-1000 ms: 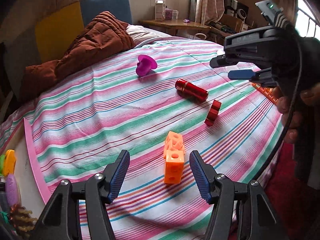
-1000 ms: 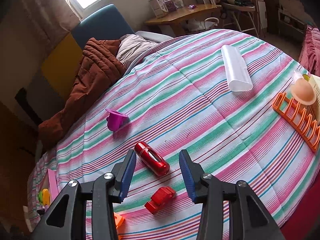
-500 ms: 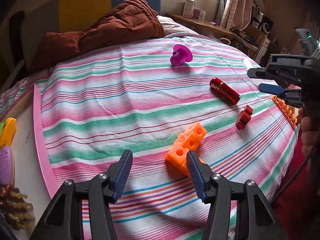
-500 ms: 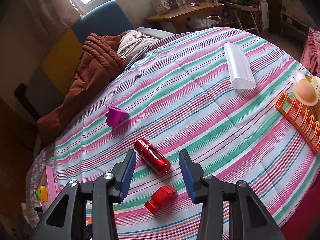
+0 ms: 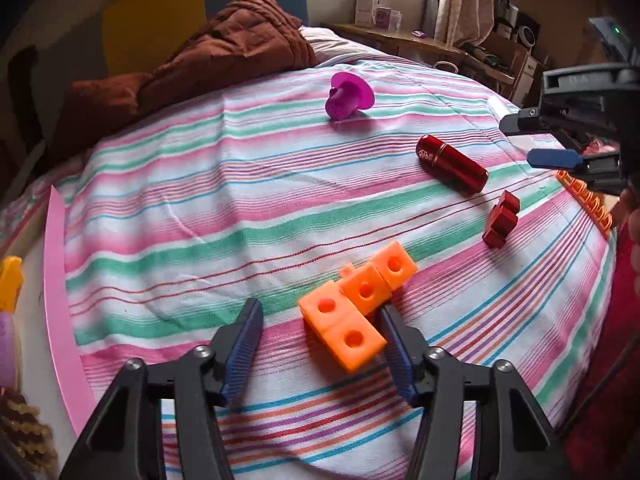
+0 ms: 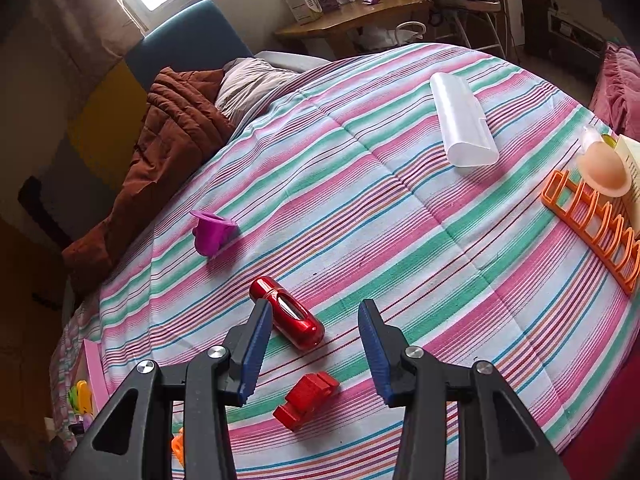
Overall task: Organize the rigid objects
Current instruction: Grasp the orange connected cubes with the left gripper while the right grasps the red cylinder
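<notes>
In the left wrist view the left gripper point(image 5: 320, 336) points down at a striped bedspread point(image 5: 200, 208), and its jaws are closing around an orange block piece point(image 5: 356, 300) made of joined cubes with round holes; the piece lies between the blue fingers point(image 5: 244, 344), the right finger looks to be touching its near corner while the left finger stands clear of it, so the claw is not yet clenched on anything. Beyond the piece lie a small red block point(image 5: 500, 220), a red cylinder point(image 5: 452, 164) and, farther up the bed, a purple cup-shaped toy point(image 5: 348, 96). A brown quilt point(image 5: 224, 52) is heaped at the head of the bed, and a pink board point(image 5: 60, 292) runs along the left edge. The right gripper point(image 5: 576, 148) shows at the right edge, above an orange rack point(image 5: 588, 204). In the right wrist view the right gripper point(image 6: 312, 344) hangs over the same bedspread point(image 6: 400, 220) with its claw released and nothing grasped; the red cylinder point(image 6: 288, 312) lies just beside its left finger and the small red block point(image 6: 306, 400) lies on the cloth below the gap between the fingers. The purple cup-shaped toy point(image 6: 212, 232) sits farther off to the left, a white oblong case point(image 6: 464, 120) lies well apart to the upper right, and the orange rack point(image 6: 592, 220) sits at the right edge with a pale round object point(image 6: 604, 168) on it
</notes>
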`<state>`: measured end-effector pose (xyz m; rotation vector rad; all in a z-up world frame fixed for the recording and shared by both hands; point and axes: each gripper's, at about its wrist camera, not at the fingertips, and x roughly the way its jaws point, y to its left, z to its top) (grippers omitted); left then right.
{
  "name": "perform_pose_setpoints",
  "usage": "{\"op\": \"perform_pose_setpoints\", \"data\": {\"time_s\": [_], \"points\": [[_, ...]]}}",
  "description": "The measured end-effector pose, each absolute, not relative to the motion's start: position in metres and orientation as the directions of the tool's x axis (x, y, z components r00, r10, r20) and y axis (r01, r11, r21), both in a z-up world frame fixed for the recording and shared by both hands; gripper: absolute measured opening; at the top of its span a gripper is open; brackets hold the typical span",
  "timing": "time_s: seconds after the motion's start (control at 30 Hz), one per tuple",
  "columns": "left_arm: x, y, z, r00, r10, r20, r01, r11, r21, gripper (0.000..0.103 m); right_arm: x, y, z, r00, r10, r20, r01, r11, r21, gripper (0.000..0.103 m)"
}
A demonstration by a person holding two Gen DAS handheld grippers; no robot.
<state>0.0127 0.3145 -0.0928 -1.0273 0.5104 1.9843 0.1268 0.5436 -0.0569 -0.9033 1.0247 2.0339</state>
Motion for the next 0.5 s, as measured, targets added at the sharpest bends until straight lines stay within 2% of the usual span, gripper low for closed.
{"op": "perform_pose_setpoints", "data": {"time_s": [0.07,0.13,0.37,0.5], "points": [[0.014,0.311,-0.094,-0.336,0.504,-0.796,-0.821,-0.571,-0.014,0.04,0.128,0.546,-0.059,-0.531,0.246,-0.811,-0.804,-0.45,0.389,0.045],[0.014,0.309,-0.095,-0.351,0.512,-0.784,-0.822,-0.57,-0.003,0.036,0.128,0.548,-0.062,-0.537,0.228,-0.812,-0.802,-0.436,0.407,0.045],[0.014,0.306,-0.099,-0.367,0.546,-0.753,-0.829,-0.56,-0.002,0.034,0.133,0.553,-0.07,-0.537,0.206,-0.818,-0.812,-0.39,0.435,0.045],[0.014,0.305,-0.101,-0.369,0.558,-0.743,-0.83,-0.558,-0.007,0.034,0.124,0.547,-0.071,-0.528,0.184,-0.829,-0.801,-0.433,0.414,0.045]]}}
